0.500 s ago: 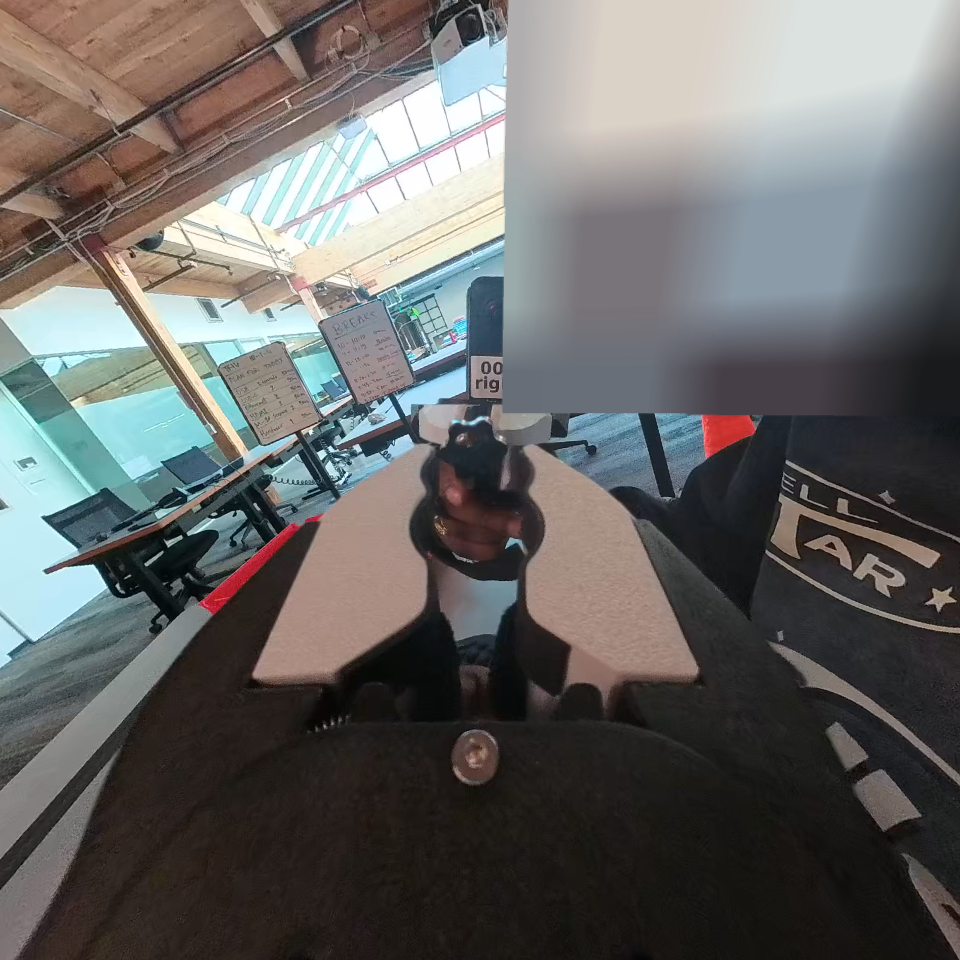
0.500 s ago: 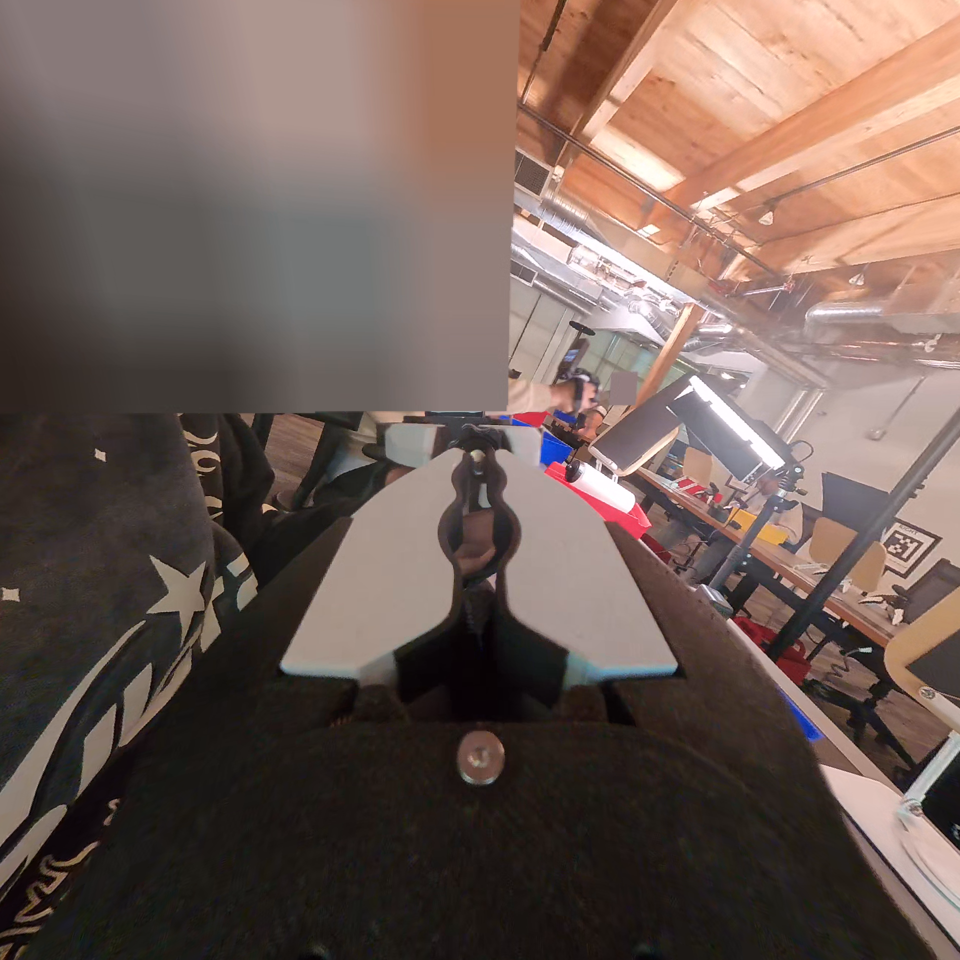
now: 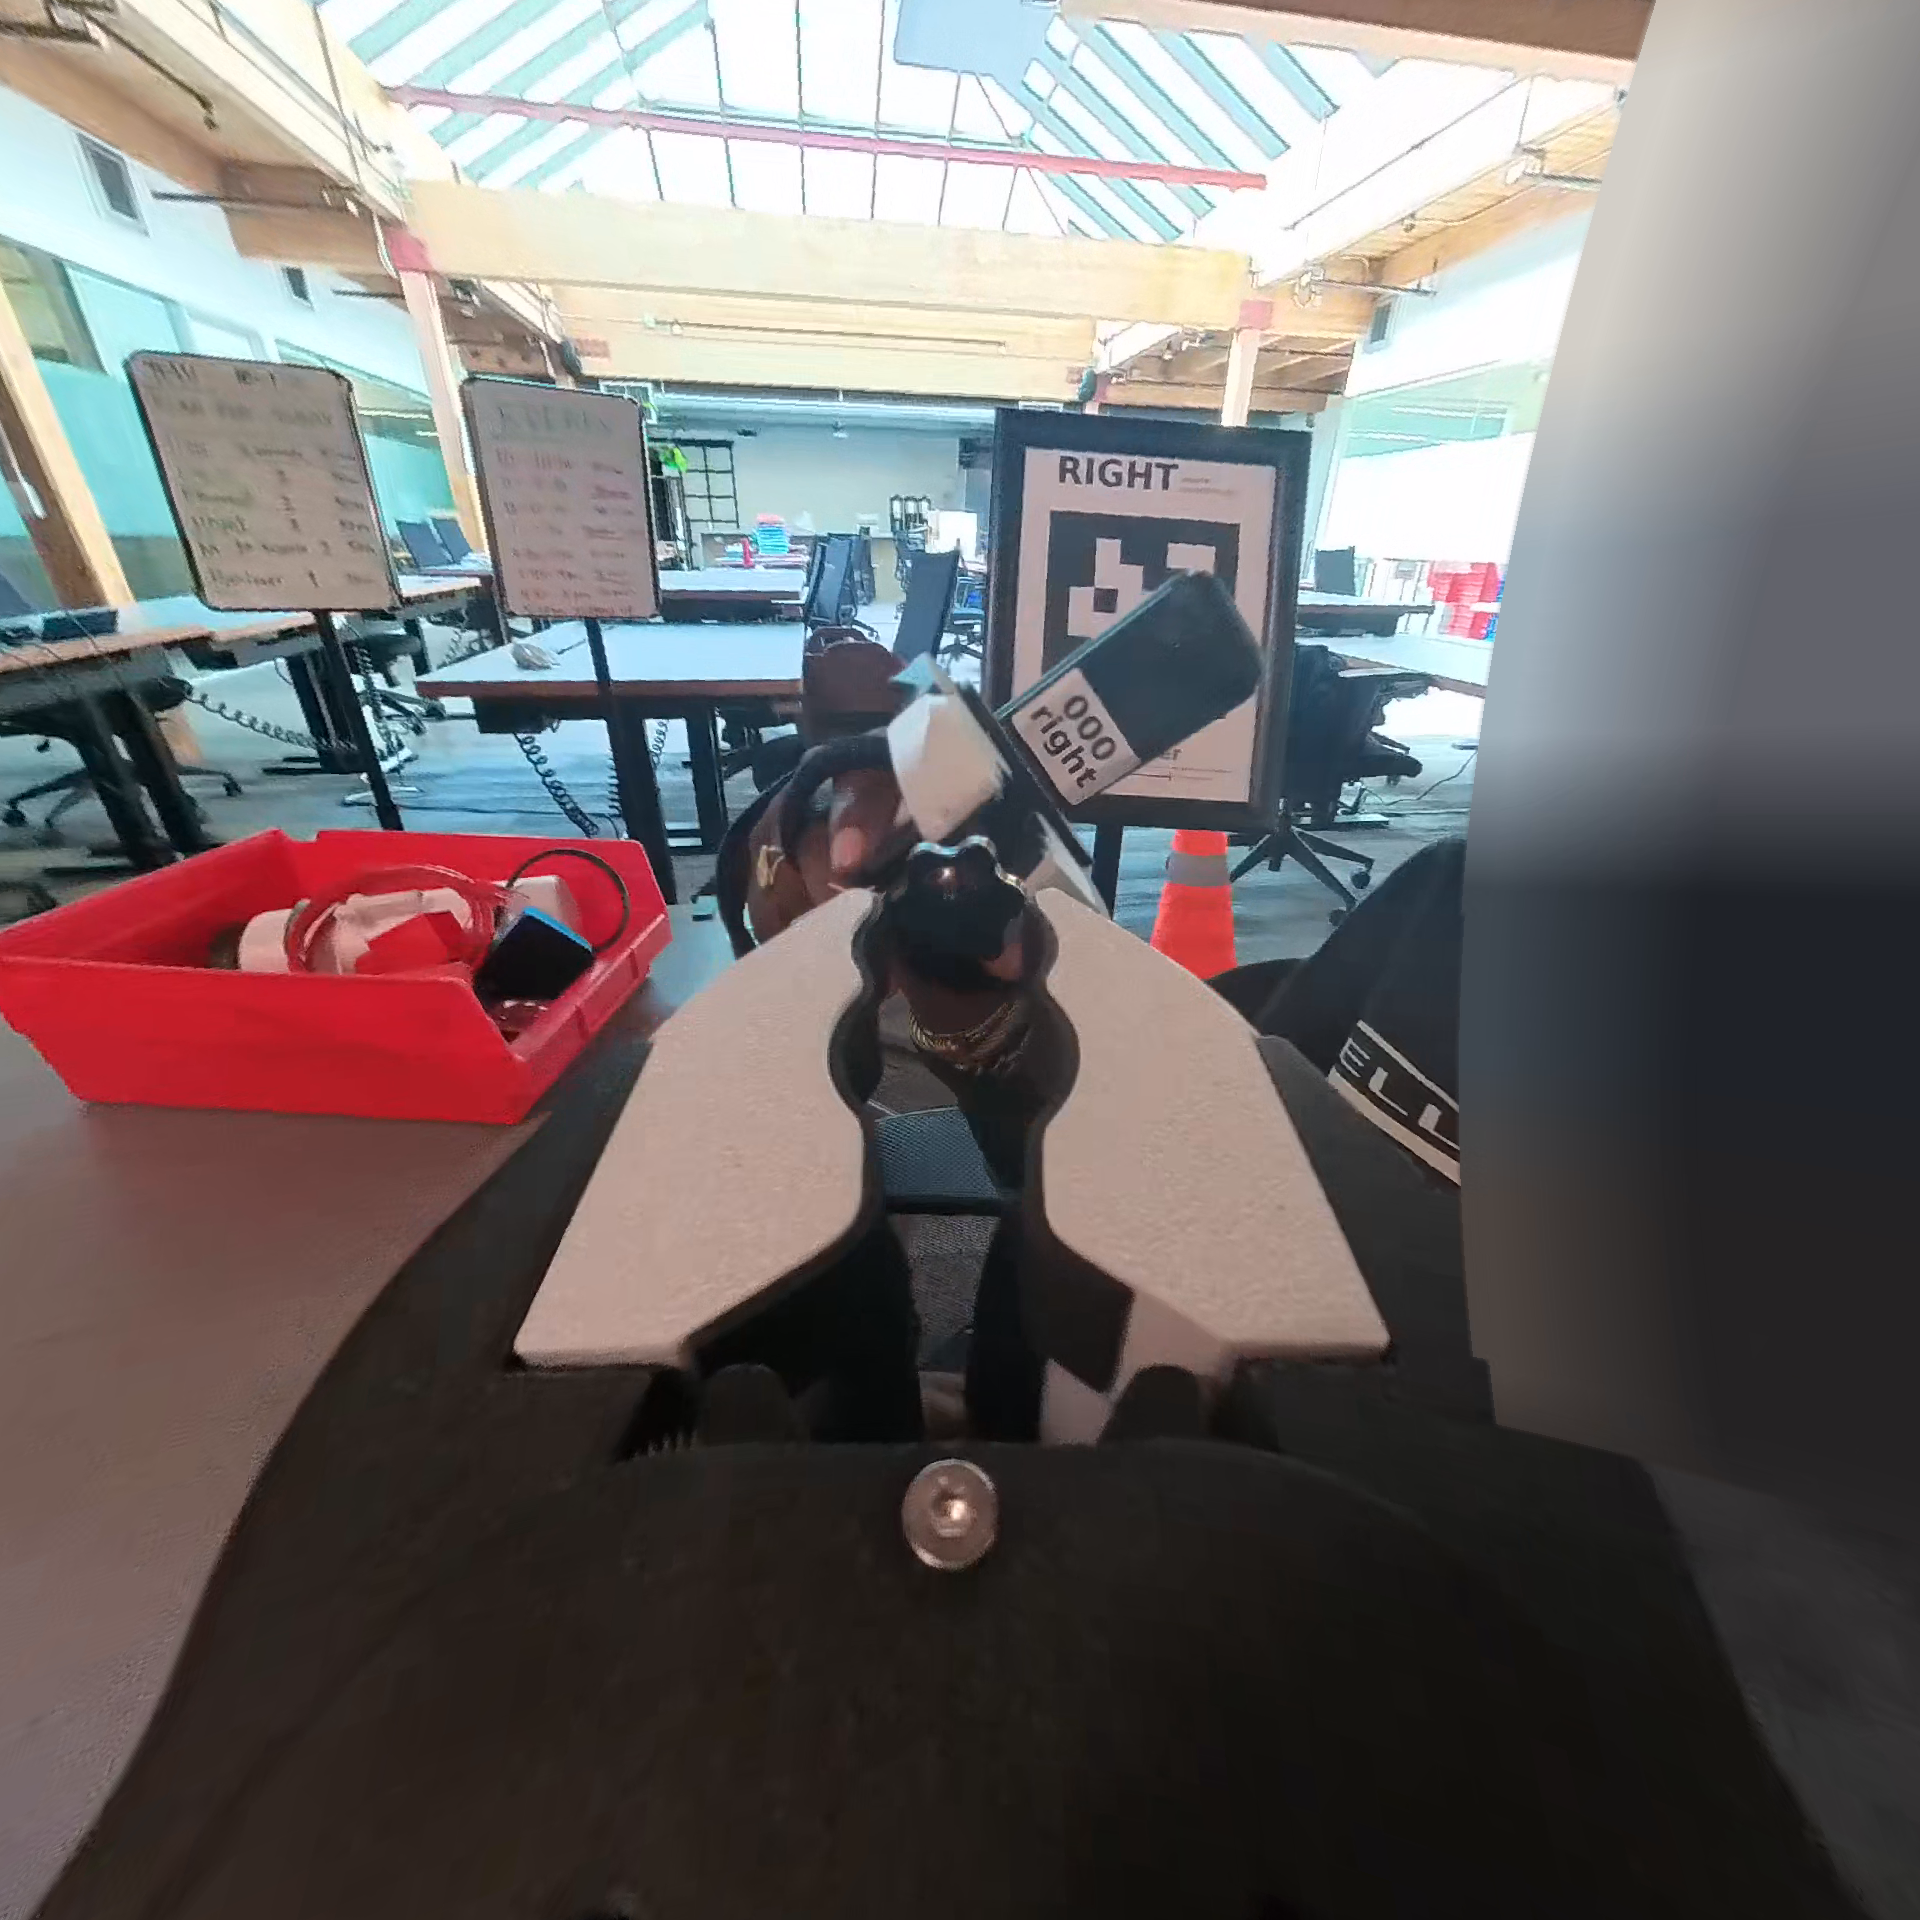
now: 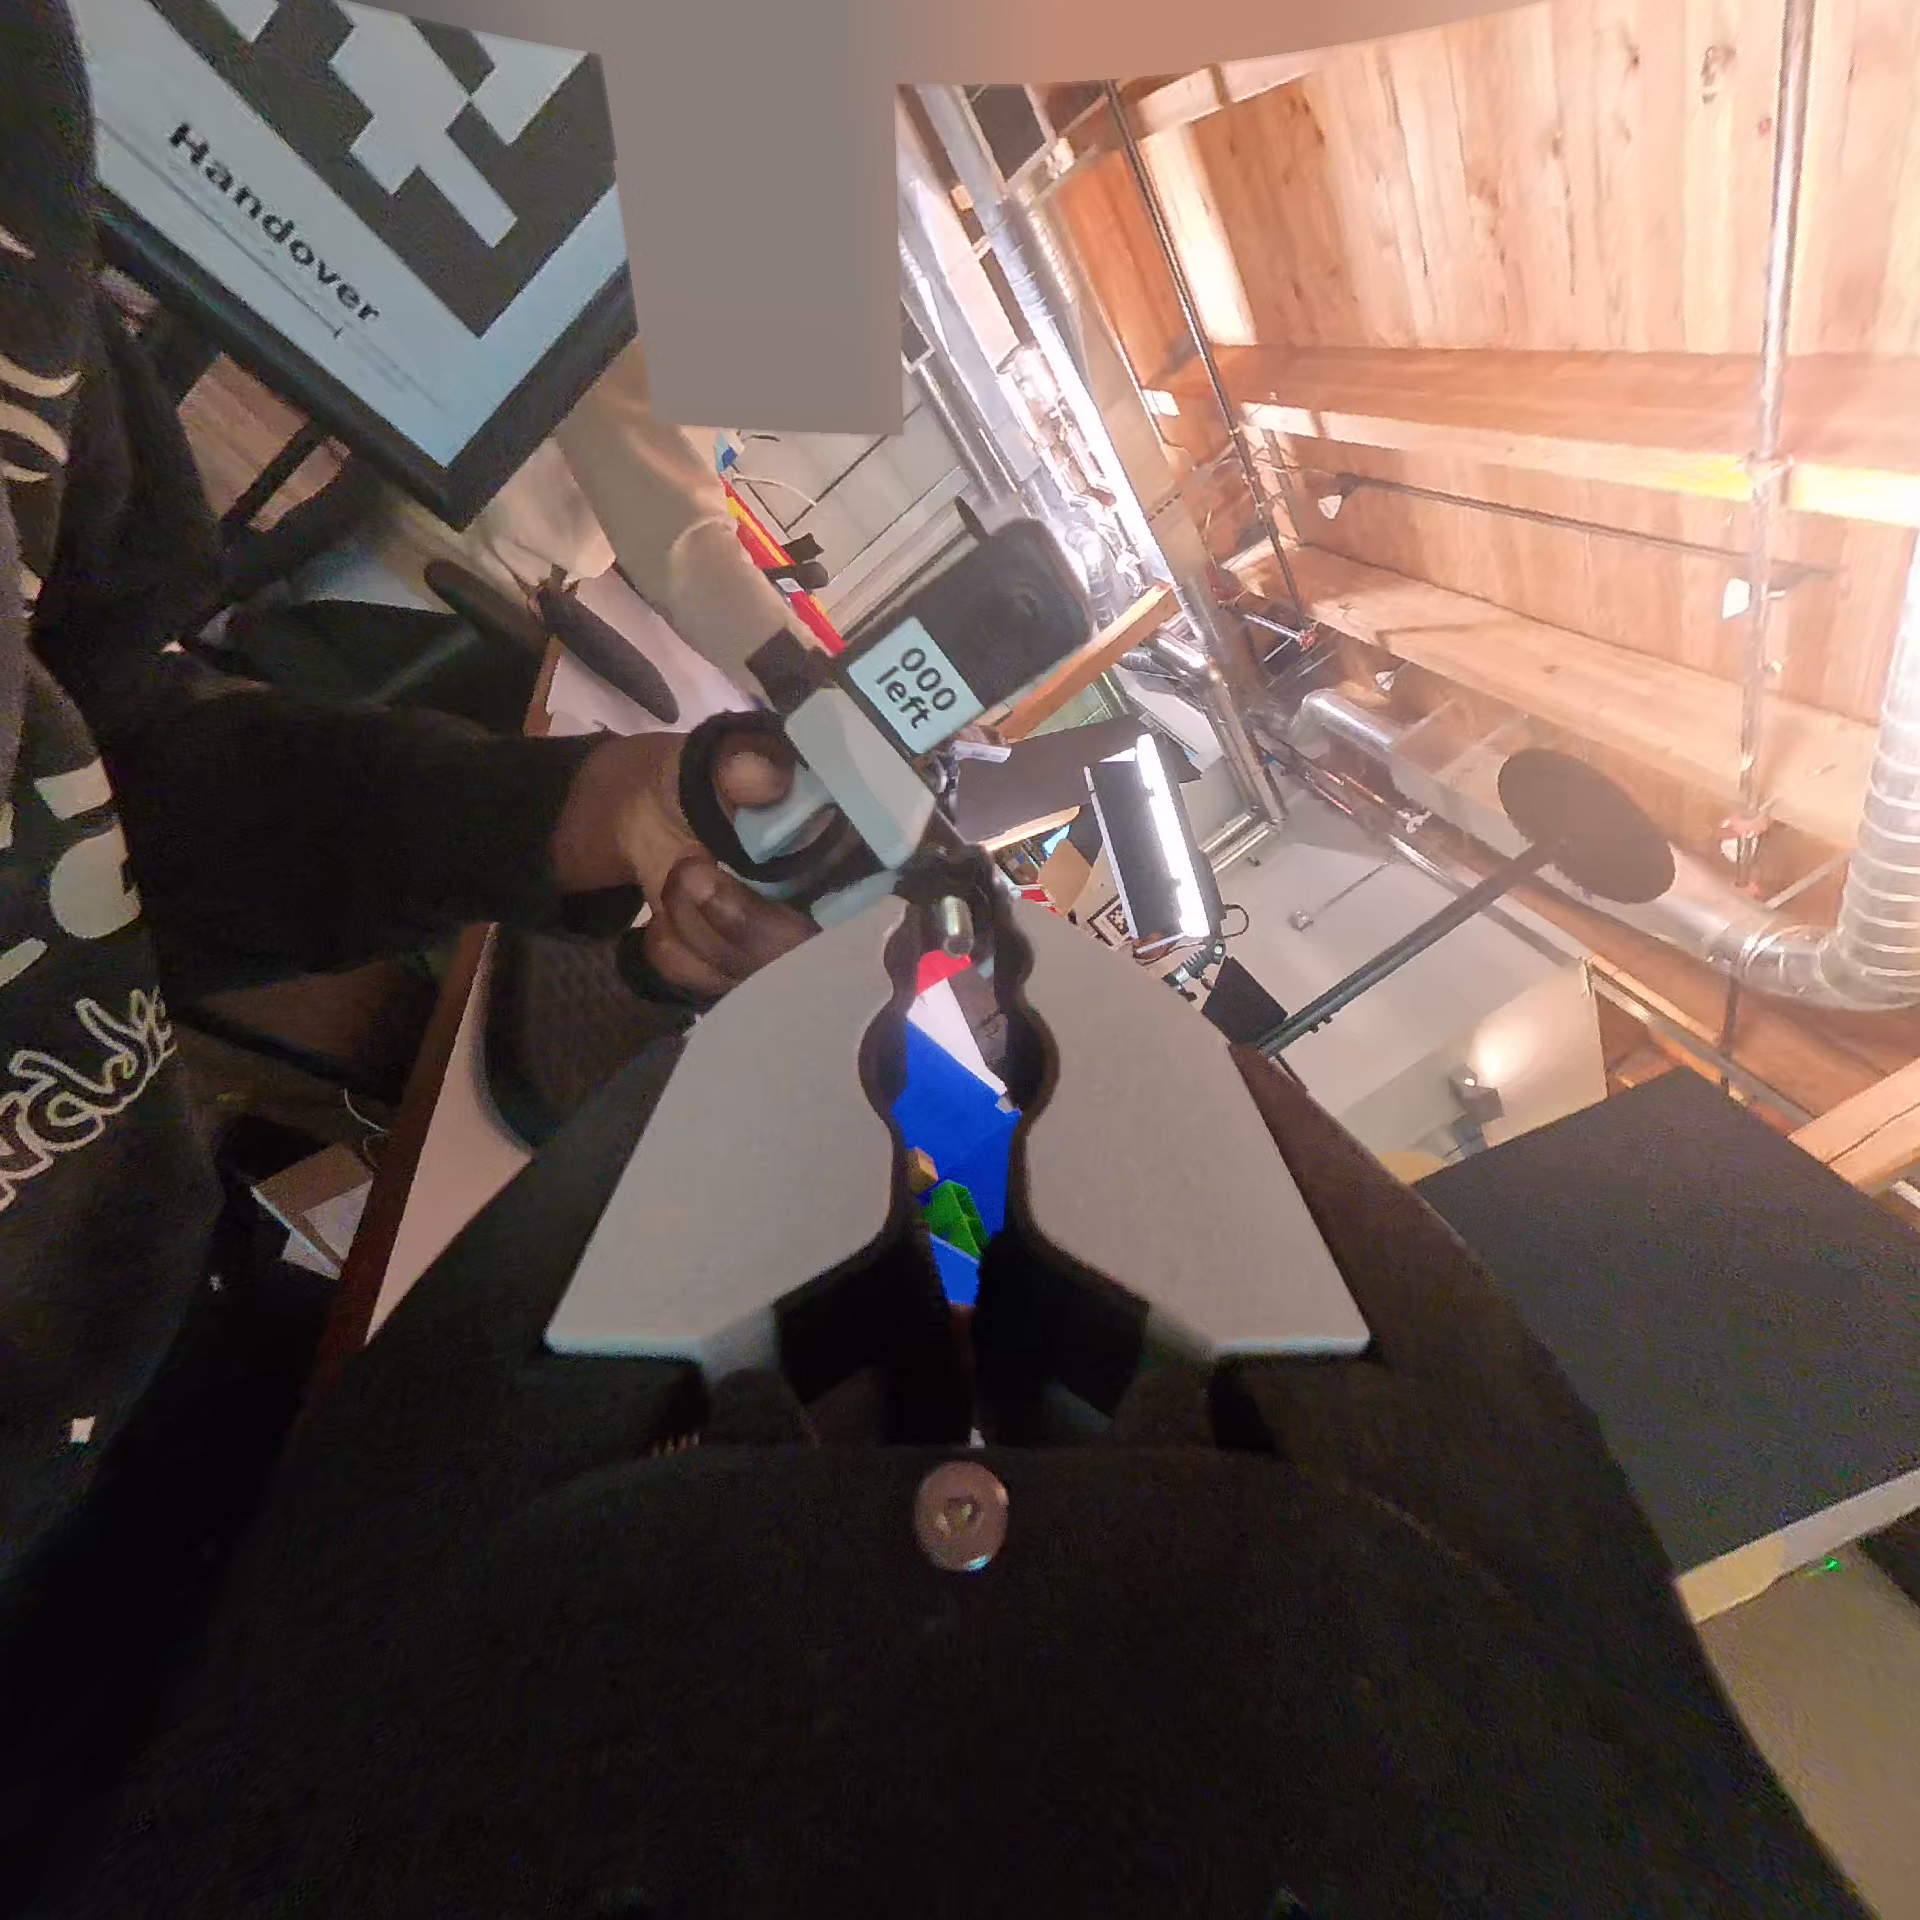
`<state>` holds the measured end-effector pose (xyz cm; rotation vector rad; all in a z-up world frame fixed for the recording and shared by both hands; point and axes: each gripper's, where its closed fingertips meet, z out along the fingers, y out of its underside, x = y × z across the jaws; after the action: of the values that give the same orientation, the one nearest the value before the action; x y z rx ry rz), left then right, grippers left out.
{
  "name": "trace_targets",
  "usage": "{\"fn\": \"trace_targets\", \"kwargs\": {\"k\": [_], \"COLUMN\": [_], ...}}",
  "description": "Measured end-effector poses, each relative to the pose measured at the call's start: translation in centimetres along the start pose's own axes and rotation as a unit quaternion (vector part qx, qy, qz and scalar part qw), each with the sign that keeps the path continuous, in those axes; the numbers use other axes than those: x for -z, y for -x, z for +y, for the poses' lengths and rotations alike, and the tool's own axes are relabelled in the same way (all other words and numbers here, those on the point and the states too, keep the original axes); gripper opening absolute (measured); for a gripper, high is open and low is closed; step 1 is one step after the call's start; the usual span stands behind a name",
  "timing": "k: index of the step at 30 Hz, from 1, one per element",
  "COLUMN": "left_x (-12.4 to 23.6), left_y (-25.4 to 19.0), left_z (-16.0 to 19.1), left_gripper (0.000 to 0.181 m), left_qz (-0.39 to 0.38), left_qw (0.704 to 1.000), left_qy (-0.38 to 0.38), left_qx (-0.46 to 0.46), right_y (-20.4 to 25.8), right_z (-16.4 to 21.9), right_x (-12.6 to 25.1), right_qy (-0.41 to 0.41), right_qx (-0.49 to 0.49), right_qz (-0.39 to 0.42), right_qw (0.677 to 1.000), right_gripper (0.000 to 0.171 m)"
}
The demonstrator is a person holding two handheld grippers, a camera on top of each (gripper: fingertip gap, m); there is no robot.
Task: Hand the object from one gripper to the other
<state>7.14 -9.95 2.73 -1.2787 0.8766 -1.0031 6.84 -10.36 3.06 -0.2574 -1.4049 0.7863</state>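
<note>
The object is a black lobed knob (image 3: 940, 899) with a short metal stud (image 4: 952, 918). My left gripper (image 3: 951, 920) is shut on the knob's head, held in the air above the table edge. My right gripper (image 4: 951, 930) meets it nose to nose. Its jaws stand slightly apart, with the stud between the tips. In the left wrist view the right gripper (image 3: 997, 821) comes in from the upper right, held by a hand. In the right wrist view the left gripper (image 4: 883, 821) comes in from the upper left, held by a hand (image 4: 665, 831).
A red bin (image 3: 312, 1039) of small items sits on the dark table (image 3: 208, 1299) at left. A marker board on a stand (image 3: 1143, 499) and an orange cone (image 3: 1195, 914) stand behind. A person's dark shirt (image 3: 1382, 1039) is close on the right. A black-topped surface (image 4: 1662, 1299) lies at right. Only a small space, under 4 cm, lies between the two pairs of fingers.
Both grippers have swung and rolled together, so the left view now looks lower, over the table. The right jaws have parted a little. The left jaws have stayed shut on the knob.
</note>
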Motion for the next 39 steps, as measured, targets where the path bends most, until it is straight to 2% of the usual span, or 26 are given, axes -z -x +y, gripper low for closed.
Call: {"fn": "trace_targets", "kwargs": {"k": [10,14,19,26,30,33,35,37,39], "left_x": [-0.1,0.1,0.7,0.4,0.2,0.3,0.4,0.5,0.8], "left_y": [-0.5,-0.4,-0.7,-1.1,-1.1,-0.9,-0.5,-0.2,0.0], "left_z": [0.2,-0.3,-0.8,-0.2,0.0,-0.1,-0.3,-0.6,-0.7], "left_gripper": [0.024,0.027,0.036,0.035,0.022,0.022,0.021,0.021,0.021], "left_qz": [0.009,-0.012,-0.043,-0.053,-0.056,-0.055,-0.056,-0.047,-0.029], "left_qw": [1.0,0.994,0.969,0.949,0.948,0.958,0.97,0.984,0.993], "left_qy": [0.008,-0.014,-0.024,0.001,0.008,0.009,0.005,-0.006,-0.012], "left_qx": [-0.009,-0.105,-0.242,-0.311,-0.315,-0.282,-0.235,-0.169,-0.112], "right_y": [0.4,0.4,0.6,1.0,1.3,1.0,0.6,0.3,-0.1], "right_z": [0.4,0.1,-0.2,0.1,0.1,0.2,0.4,0.0,0.0], "right_x": [-0.2,-0.4,-0.3,-0.6,-0.7,-0.7,-0.8,-0.6,-0.4], "right_qy": [0.015,-0.002,-0.021,-0.011,-0.006,-0.006,-0.008,-0.025,-0.023], "right_qx": [0.018,-0.094,-0.282,-0.346,-0.345,-0.329,-0.282,-0.206,-0.125], "right_qz": [-0.008,-0.04,-0.107,-0.133,-0.138,-0.124,-0.095,-0.068,-0.03], "right_qw": [1.0,0.995,0.953,0.929,0.928,0.936,0.955,0.976,0.991], "right_gripper": [0.006,0.006,0.006,0.006,0.005,0.006,0.008,0.021,0.023]}}
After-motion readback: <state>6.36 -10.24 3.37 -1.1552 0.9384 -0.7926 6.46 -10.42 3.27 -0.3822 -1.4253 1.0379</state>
